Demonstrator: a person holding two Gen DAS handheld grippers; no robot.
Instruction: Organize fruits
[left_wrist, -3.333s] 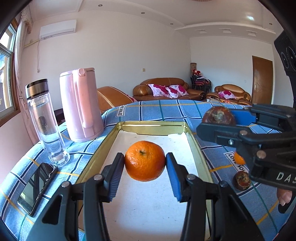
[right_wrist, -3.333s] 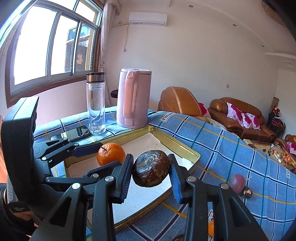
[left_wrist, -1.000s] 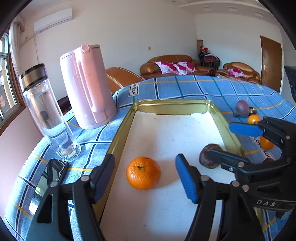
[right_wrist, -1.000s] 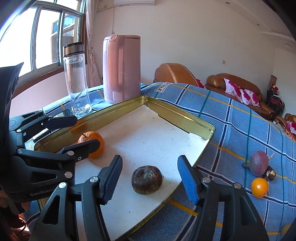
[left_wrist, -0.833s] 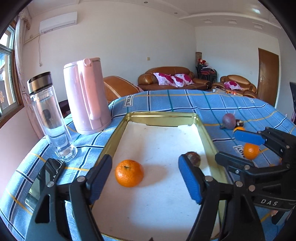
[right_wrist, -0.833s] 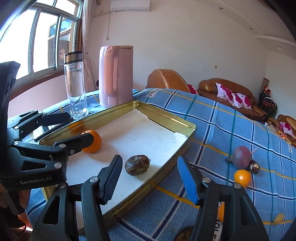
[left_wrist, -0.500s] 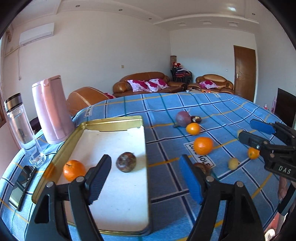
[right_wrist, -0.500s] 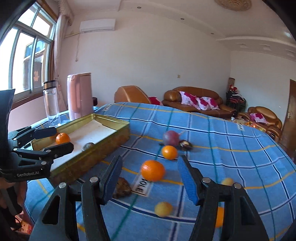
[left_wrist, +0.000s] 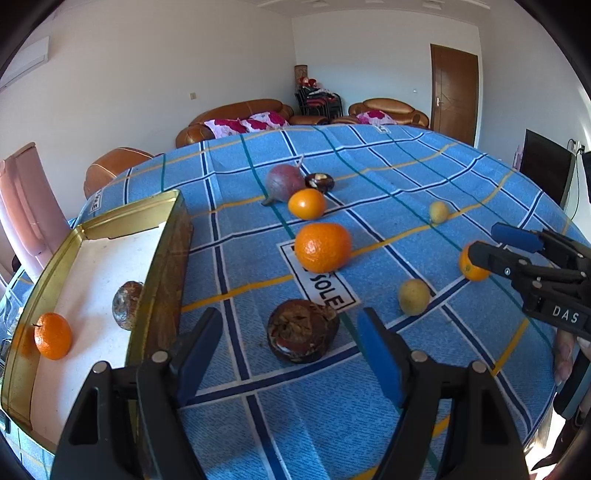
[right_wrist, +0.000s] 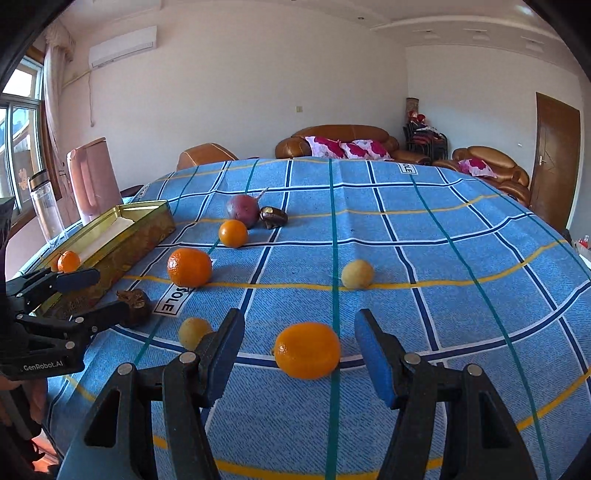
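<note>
bare cloth lies right of the scattered fruit

Right tongs: jaws apart, a small orange on the cloth between them, pads clear of it. Left tongs: at the left edge, nothing gripped, a wrinkled brown fruit just behind their lower finger. Counter, blue checked cloth: large orange, two pale yellow fruits, purple fruit. Gold tray: one orange inside.

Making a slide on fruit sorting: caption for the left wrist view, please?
Open left gripper lines up on a brown fruit beside the gold tray.
</note>
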